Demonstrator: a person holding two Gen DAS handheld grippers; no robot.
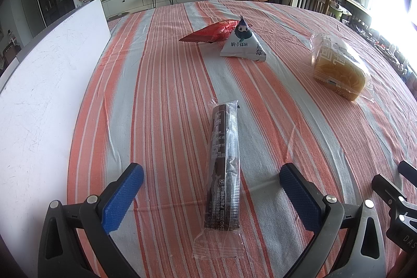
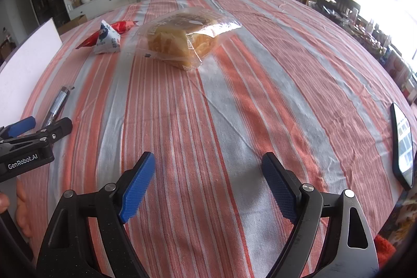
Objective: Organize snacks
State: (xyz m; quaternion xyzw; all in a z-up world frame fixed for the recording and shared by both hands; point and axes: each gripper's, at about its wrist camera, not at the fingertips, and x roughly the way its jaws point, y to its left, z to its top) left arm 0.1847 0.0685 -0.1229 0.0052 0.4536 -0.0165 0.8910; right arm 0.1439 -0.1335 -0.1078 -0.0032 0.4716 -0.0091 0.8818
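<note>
A long brown wrapped snack bar (image 1: 223, 168) lies on the striped cloth between my left gripper's open fingers; the left gripper (image 1: 211, 173) straddles its near half without touching. A red packet (image 1: 211, 32), a white pyramid packet (image 1: 243, 44) and a bagged bread (image 1: 338, 69) lie farther off. In the right wrist view my right gripper (image 2: 208, 166) is open and empty above bare cloth, with the bread (image 2: 179, 43) ahead, the pyramid packet (image 2: 108, 39) and the red packet (image 2: 122, 26) at far left, and the bar (image 2: 57, 103) beside the left gripper (image 2: 39, 127).
A white board (image 1: 52, 74) lies along the table's left side. A phone (image 2: 402, 145) lies near the right edge. The striped tablecloth (image 2: 234, 95) covers the table. A TV stand, chairs and a window stand beyond.
</note>
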